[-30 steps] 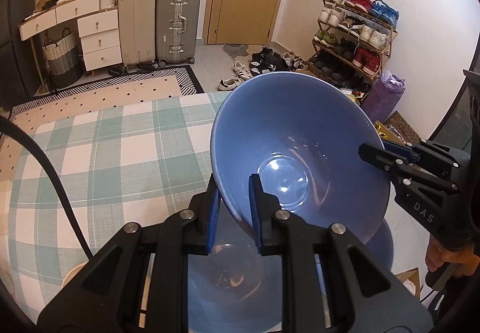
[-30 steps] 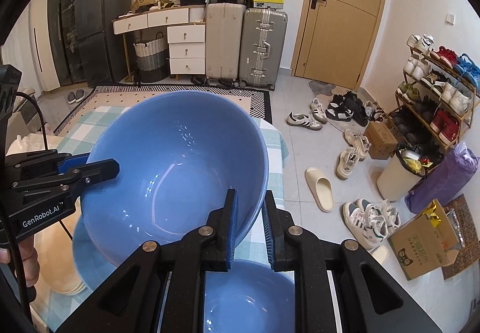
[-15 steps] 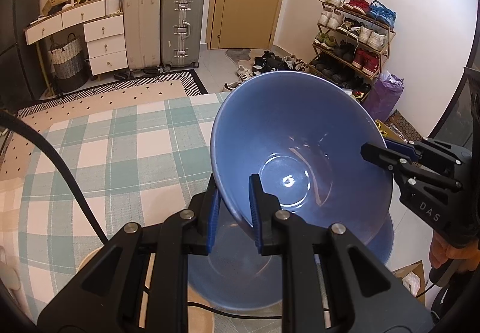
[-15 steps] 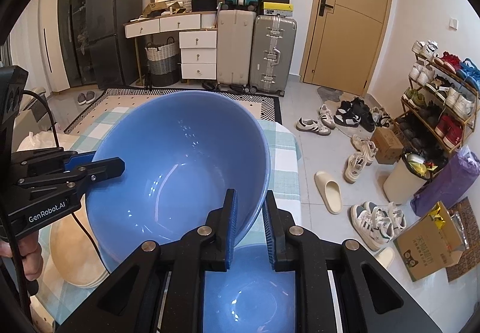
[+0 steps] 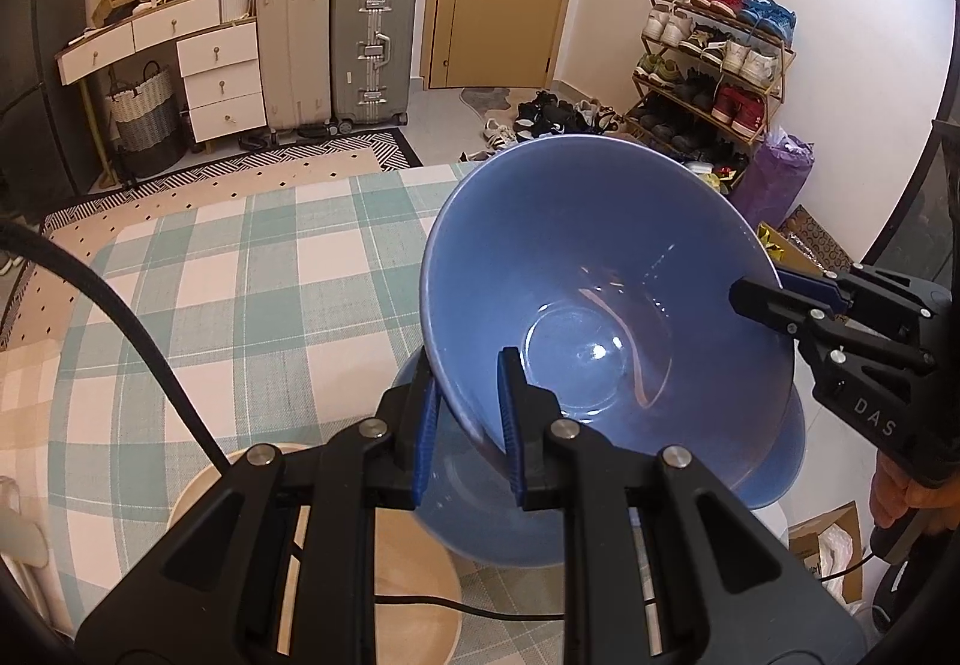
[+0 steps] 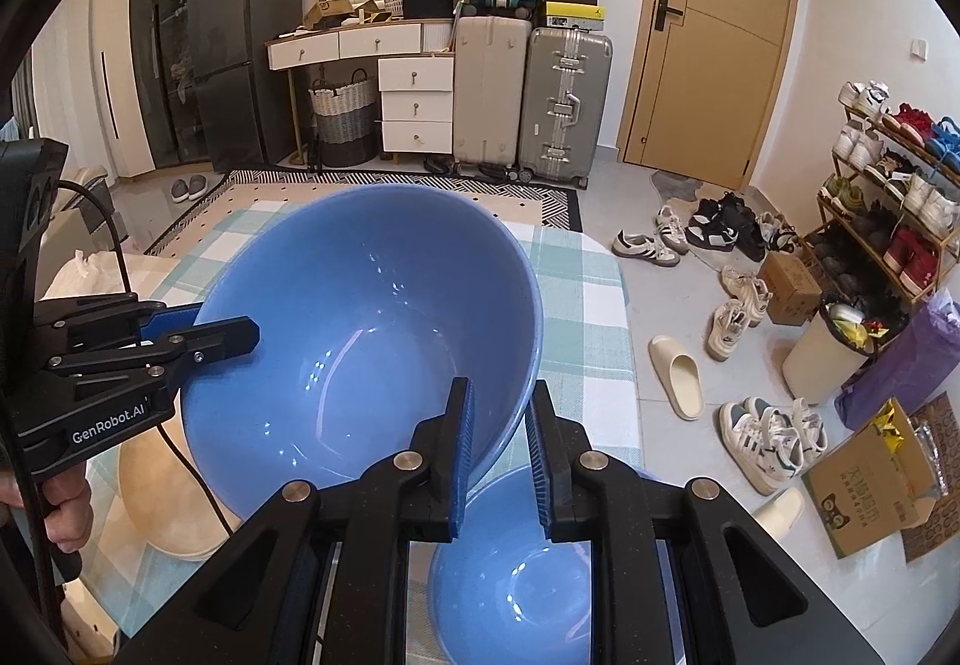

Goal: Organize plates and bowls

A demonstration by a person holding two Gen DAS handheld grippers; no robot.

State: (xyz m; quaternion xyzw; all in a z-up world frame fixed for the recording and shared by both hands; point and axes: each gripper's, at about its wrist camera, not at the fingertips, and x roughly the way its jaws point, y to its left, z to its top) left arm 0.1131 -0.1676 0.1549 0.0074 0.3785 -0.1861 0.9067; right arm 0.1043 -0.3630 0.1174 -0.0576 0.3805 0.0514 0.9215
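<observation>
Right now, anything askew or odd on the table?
Only the tilt: the large blue ceramic bowl is lifted and tipped, with the left gripper and right gripper clamping opposite sides of its rim, above a second blue bowl on the checked tablecloth. No spill or damage visible.

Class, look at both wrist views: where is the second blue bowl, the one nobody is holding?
The lower blue bowl sits on the checked tablecloth, directly beneath the held blue bowl, beside the beige plate, near the table's shoe-rack edge.

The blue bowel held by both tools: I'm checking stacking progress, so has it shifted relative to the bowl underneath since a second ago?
Yes. In the right wrist view the held bowl now leaves more of the lower bowl uncovered.
</observation>
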